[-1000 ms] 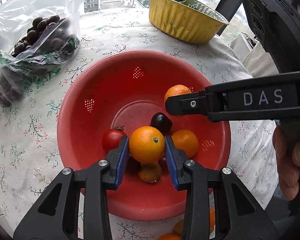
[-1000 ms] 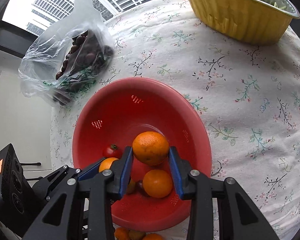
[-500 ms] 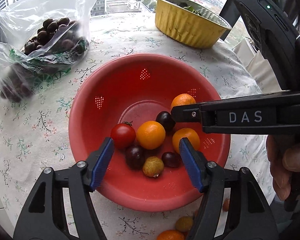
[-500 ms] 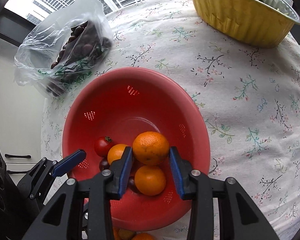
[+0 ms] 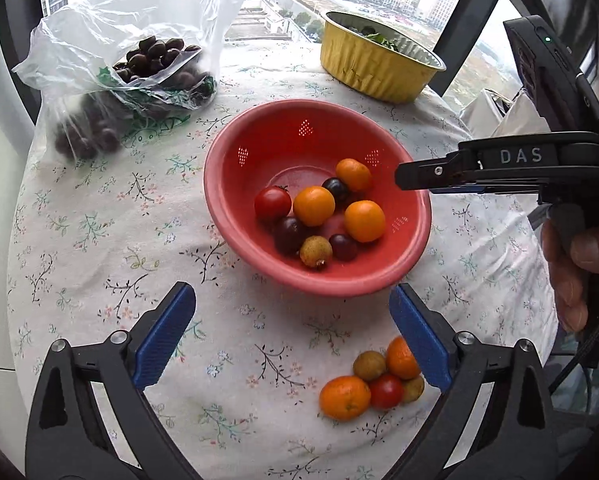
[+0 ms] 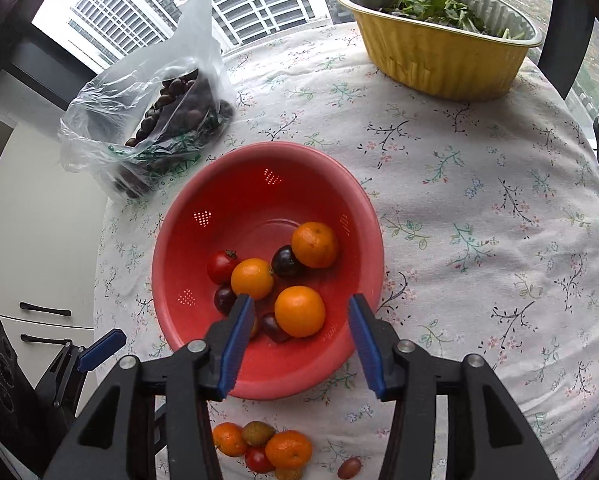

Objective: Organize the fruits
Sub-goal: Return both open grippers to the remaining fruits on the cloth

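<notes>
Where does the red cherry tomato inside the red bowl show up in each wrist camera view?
Left wrist: the red cherry tomato sits just left of centre, at the left edge of the fruit cluster.
Right wrist: the tomato lies left of centre, leftmost fruit.
Shared landmark: the red bowl.

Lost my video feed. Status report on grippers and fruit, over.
Left gripper open, empty. Right gripper open, empty, over red plastic colander. Eight fruits inside; small loose fruit pile on floral tablecloth. Nothing blocking.

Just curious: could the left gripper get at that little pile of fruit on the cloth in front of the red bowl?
Probably yes. The left gripper is open and empty, and the fruit pile lies uncovered on the tablecloth beside its right finger.
</notes>
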A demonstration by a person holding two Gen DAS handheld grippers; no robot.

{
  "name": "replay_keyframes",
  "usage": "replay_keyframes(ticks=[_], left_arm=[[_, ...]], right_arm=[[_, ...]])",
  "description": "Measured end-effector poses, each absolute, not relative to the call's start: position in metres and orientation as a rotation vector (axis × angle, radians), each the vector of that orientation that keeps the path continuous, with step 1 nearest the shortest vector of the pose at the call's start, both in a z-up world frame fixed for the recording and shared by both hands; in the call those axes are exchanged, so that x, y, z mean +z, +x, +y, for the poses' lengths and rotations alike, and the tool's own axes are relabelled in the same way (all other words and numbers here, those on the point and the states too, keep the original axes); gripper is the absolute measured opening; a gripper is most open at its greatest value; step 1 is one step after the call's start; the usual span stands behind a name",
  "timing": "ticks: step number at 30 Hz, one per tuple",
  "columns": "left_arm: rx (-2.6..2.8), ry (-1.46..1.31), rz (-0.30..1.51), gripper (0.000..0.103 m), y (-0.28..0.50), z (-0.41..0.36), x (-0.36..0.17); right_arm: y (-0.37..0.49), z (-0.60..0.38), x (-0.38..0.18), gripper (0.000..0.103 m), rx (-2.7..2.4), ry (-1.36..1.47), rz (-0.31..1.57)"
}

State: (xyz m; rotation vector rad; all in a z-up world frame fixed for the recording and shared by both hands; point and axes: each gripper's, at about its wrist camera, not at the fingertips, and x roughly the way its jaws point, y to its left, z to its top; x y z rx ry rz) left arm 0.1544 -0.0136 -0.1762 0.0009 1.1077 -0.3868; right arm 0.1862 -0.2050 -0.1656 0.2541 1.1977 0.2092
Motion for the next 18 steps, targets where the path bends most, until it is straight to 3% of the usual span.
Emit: replay_keyframes(ticks=[3, 11, 18], left_arm=[[-0.386, -0.001, 1.133, 0.103, 0.126, -0.002, -0.186], [-0.431, 0.068, 1.206, 0.103, 0.067, 0.007, -0.221], [-0.491, 0.179, 1.199, 0.103, 0.06, -0.005, -0.23]], right_arm=[[0.15, -0.214, -0.165, 0.06, 0.189, 0.254, 1.18], [0.056, -0.214, -0.206, 0.06, 0.16, 0.156, 1.246], [0.022, -0.227, -0.226, 0.06, 0.112, 0.19, 1.274]])
